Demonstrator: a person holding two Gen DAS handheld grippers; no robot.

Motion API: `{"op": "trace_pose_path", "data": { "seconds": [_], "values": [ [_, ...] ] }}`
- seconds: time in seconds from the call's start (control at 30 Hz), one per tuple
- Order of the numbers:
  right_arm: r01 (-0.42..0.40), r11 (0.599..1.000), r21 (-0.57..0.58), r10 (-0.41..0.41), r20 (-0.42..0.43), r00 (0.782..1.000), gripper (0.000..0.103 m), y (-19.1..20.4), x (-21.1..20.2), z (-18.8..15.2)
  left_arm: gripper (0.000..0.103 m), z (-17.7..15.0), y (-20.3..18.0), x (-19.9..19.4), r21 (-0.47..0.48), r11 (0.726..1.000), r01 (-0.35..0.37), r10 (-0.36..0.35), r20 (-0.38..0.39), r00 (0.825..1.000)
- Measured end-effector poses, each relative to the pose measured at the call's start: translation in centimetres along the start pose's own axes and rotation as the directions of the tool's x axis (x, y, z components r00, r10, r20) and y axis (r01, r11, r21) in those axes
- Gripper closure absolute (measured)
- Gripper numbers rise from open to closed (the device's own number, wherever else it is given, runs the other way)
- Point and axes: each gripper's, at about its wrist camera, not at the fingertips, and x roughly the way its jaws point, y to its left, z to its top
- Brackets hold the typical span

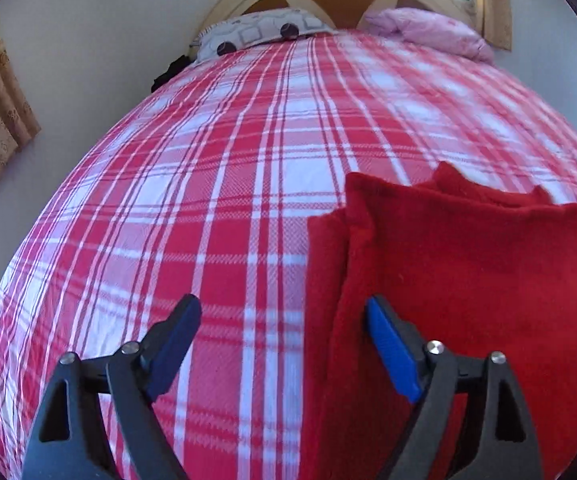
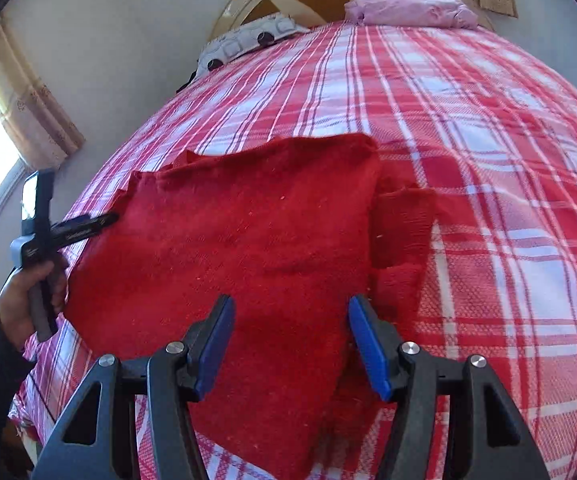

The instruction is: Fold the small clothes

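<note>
- Jaws of the left gripper (image 1: 284, 340) stood spread and empty over the bed (image 1: 216, 184); those of the right gripper (image 2: 290, 344) were spread too, pinching nothing.
- Red cloth (image 2: 248, 240) lay folded on the plaid bed, fuzzy, with layered edges showing at one side.

A red knit garment (image 2: 248, 240) lies folded flat on the plaid bedspread (image 2: 488, 160).

No readable text anywhere; only faint pale lettering, too blurred to make out, on the black finger of the left gripper (image 2: 84, 226) at the frame's left edge.
</note>
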Motion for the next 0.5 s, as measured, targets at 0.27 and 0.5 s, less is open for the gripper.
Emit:
{"op": "trace_pose_path", "data": {
  "seconds": [0.27, 0.5],
  "values": [
    [0.062, 0.998, -0.031, -0.060, 0.051, 0.997, 0.043, 0.4, -4.3, -2.7, 0.012, -6.3, 1.7, -5.3, 0.033, 0.997, 0.071, -0.072, 0.042, 0.997],
    [0.161, 0.985, -0.060, -0.163, -0.042, 0.986, 0.043, 0.2, -2.7, -5.2, 0.011, -8.8, 2.0, -4.0, -0.048, 0.994, 0.097, -0.098, -0.002, 0.995]
  ]
}}
